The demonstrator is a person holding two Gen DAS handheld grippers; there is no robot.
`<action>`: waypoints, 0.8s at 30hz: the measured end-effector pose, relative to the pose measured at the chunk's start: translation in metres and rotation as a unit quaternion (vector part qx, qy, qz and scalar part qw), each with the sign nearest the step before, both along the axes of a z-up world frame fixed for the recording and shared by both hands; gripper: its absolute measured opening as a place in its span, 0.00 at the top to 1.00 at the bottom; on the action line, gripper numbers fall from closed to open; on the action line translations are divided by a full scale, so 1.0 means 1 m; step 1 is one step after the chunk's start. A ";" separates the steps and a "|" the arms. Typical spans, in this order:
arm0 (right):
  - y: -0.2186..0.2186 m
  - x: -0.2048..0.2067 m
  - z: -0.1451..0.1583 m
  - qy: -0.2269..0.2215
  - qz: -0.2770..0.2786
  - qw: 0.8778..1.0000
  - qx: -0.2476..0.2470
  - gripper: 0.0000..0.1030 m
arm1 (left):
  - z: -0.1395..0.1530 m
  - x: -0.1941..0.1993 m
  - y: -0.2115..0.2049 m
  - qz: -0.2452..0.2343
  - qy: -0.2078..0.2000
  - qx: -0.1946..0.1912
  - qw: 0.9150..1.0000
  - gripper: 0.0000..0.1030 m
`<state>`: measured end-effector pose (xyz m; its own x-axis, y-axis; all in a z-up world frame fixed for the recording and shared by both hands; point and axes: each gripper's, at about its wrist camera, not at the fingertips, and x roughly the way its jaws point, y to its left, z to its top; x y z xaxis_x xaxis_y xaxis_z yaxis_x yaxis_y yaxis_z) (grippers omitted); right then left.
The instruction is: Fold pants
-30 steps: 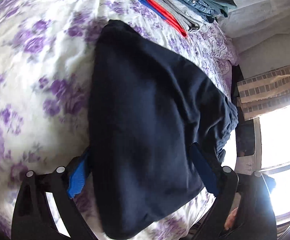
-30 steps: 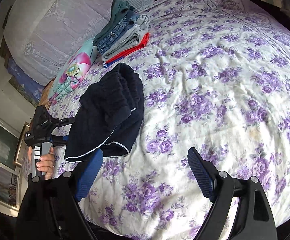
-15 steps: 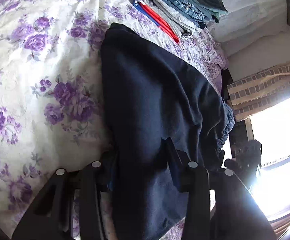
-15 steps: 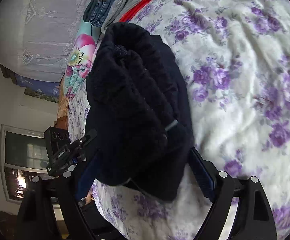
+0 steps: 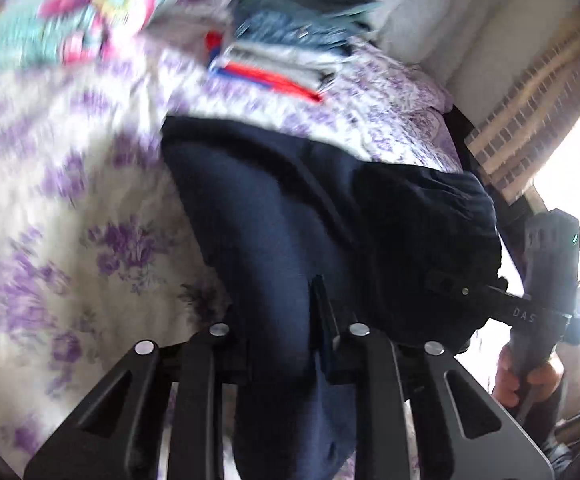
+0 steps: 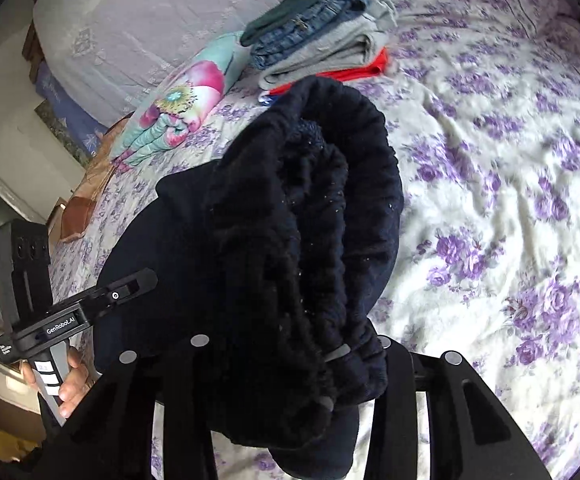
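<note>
The dark navy pants [image 5: 290, 208] lie folded on the purple floral bedspread [image 5: 50, 208]. My left gripper [image 5: 282, 320] is shut on the near edge of the pants. My right gripper [image 6: 290, 360] is shut on the bunched elastic waistband end of the pants [image 6: 314, 216], which fills the middle of the right wrist view. The right gripper also shows at the right of the left wrist view [image 5: 450, 284], and the left gripper at the left of the right wrist view [image 6: 146, 278]. The fingertips of both are hidden in cloth.
A stack of folded clothes [image 6: 322, 44] sits at the head of the bed, also in the left wrist view [image 5: 290, 40]. A colourful floral pillow [image 6: 182, 104] lies beside it. A grey headboard cushion [image 6: 150, 20] stands behind. A curtain and bright window [image 5: 530, 92] are at the right.
Both grippers closed on the pants: the left first, then the right on the waistband. The left view has swung up towards the clothes stack, with motion blur.
</note>
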<state>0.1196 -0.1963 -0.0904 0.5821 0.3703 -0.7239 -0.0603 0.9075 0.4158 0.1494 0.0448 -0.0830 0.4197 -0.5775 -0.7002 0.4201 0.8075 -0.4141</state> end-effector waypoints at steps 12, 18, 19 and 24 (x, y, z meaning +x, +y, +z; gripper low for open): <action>-0.030 0.210 0.249 -0.135 0.013 0.989 -0.063 0.64 | 0.244 0.213 -0.061 0.024 -0.094 0.023 0.995 0.81; -0.076 0.358 0.253 -0.114 -0.042 0.991 -0.056 0.63 | 0.267 0.380 -0.106 0.069 -0.075 0.015 0.995 0.81; -0.088 0.373 0.239 -0.103 -0.046 0.992 -0.055 0.63 | 0.247 0.408 -0.110 0.072 -0.052 0.014 0.996 0.81; -0.139 0.426 0.141 -0.027 -0.083 0.996 -0.009 0.53 | 0.101 0.490 -0.117 0.065 0.089 0.011 0.994 0.74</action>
